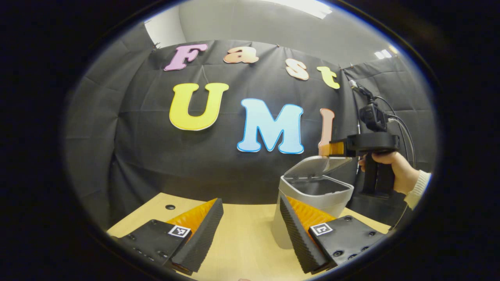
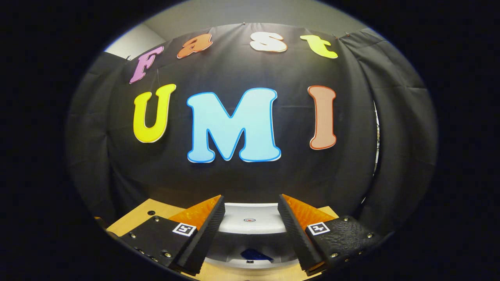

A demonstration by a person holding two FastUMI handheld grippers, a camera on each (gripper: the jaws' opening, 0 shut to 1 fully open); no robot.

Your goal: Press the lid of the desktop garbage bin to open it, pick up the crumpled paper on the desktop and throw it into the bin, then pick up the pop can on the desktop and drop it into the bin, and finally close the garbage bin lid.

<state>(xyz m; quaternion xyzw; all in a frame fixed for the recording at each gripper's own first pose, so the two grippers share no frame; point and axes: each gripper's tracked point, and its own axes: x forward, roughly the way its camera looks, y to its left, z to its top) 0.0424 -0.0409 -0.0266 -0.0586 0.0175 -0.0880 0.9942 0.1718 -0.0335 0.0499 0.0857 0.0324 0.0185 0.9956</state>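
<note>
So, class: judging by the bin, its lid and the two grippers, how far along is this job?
Done: the lid stands raised and the bin is open, something blue lying inside. In hand: nothing; the right gripper hovers open above the opening, and the left gripper is open too. Left: closing the lid.

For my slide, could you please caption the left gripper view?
Open left gripper waits over the desk while the right gripper hovers above the open-lidded bin.

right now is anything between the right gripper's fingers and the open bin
Nothing. In the right gripper view the right gripper hangs open above the garbage bin, its raised lid behind, with empty air between.
</note>
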